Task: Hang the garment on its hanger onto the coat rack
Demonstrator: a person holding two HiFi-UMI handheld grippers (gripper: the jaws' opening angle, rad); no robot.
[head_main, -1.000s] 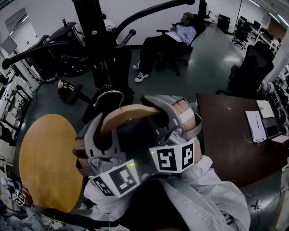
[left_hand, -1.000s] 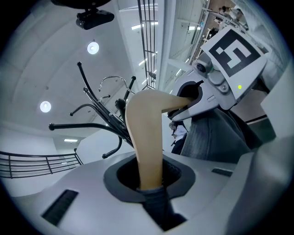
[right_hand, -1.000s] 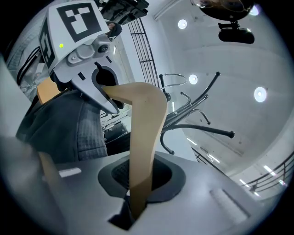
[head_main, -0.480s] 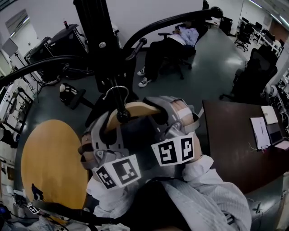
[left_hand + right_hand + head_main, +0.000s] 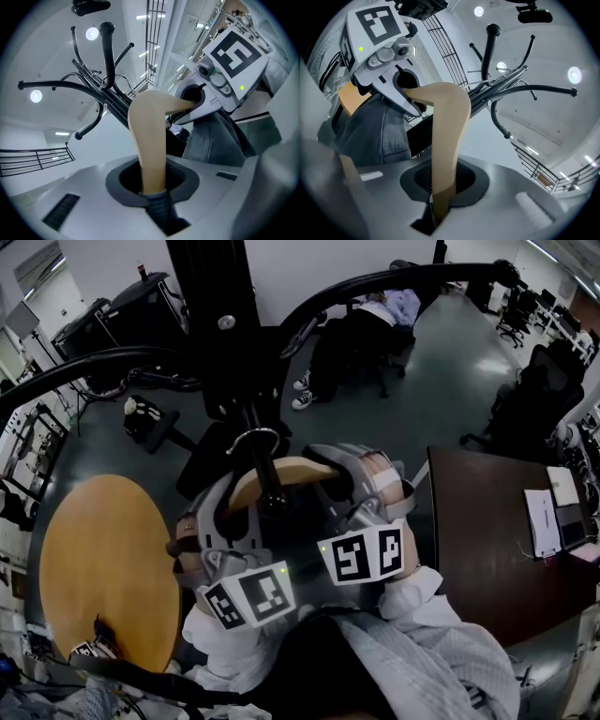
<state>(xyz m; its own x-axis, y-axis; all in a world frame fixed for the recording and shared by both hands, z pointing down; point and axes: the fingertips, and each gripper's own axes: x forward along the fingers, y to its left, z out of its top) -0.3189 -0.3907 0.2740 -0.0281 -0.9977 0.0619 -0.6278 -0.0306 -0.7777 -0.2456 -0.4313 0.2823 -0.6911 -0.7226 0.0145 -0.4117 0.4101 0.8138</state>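
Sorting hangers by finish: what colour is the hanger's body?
The hanger is light tan, like wood; clearest in the right gripper view.

Hanger [image 5: 149,140] between jaws, coat rack [image 5: 108,56] behind

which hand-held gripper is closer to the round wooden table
Left. The left hand-held gripper grips the hanger at the end nearer the round wooden table; the right hand-held gripper grips its other end, farther away, toward the dark desk.

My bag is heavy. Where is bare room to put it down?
Most of the round orange wooden table, left of the black metal coat rack; the dark brown desk up to its white papers. Crowded: around the tan wooden hanger.
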